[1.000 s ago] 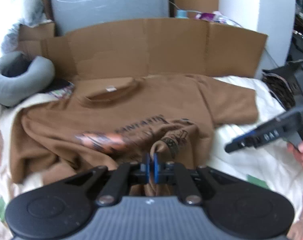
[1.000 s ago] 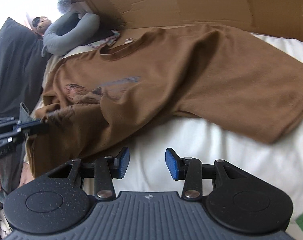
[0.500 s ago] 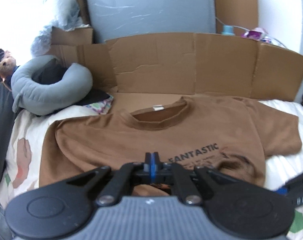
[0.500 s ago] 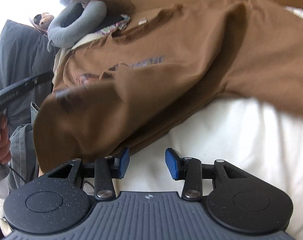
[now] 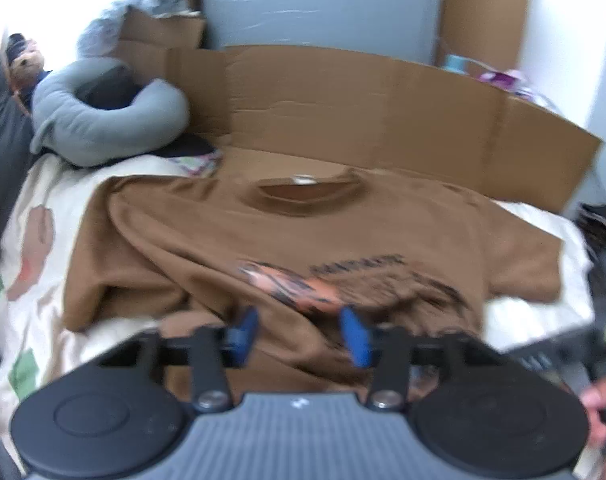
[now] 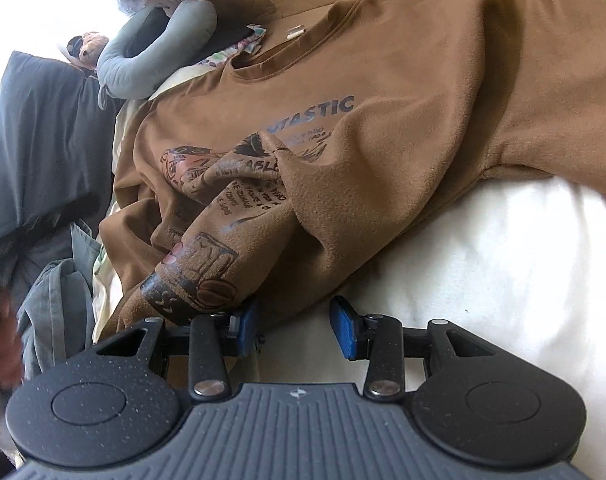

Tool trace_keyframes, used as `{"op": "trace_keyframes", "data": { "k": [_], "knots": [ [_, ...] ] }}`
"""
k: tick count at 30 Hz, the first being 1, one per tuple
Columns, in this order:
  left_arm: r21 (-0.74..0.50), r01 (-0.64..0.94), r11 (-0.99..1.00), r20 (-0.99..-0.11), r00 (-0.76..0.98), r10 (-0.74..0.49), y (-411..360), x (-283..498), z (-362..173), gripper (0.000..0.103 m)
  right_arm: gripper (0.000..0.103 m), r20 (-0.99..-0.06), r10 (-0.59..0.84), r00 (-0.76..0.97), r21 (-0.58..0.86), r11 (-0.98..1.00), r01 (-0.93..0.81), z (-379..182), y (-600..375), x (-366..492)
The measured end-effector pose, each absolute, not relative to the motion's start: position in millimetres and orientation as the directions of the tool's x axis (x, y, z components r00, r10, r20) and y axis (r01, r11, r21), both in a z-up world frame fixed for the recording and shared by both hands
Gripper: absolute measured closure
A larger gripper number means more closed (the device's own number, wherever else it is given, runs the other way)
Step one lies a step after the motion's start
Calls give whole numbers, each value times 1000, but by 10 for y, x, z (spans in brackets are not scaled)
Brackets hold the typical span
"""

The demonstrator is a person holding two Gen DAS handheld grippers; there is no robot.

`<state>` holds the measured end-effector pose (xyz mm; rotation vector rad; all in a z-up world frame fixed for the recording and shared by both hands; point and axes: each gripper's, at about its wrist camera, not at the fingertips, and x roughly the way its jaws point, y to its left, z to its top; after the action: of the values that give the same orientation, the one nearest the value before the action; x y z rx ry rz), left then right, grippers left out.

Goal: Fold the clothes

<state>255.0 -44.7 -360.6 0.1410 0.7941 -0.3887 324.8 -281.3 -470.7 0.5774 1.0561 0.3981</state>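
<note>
**Brown shirt rumpled on the bed**

From our left wrist, the left gripper [image 5: 299,334] has its jaws opening, pads clear of the bunched hem of the brown T-shirt [image 5: 303,236] lying across the bedding [image 5: 31,248] before a cardboard sheet [image 5: 363,112].

From our right wrist, the right gripper [image 6: 297,330] stands apart, gripping nothing, beside the T-shirt's [image 6: 403,120] crumpled lower edge.

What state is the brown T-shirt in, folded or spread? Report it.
Mostly spread, not folded: the brown T-shirt lies collar up, sleeves out, with only its lower hem bunched.
</note>
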Motion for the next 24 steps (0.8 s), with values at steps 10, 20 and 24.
{"op": "trace_keyframes", "data": {
  "k": [10,20,24],
  "knots": [
    [-61,453,890,-758,559,-336,-639,2264,-3744,37,57,-682,572,455,625,779,-42,-4599,-2875,3268],
    [-3,566,824,-778,516,-357,-982,2060,-4027,15,67,-661,595,457,641,764,-69,-4423,-2850,3319],
    [82,573,815,-801,524,-288,-1091,2136,-4244,17,68,-649,605,461,646,759,-85,-4354,-2832,3352]
  ]
}}
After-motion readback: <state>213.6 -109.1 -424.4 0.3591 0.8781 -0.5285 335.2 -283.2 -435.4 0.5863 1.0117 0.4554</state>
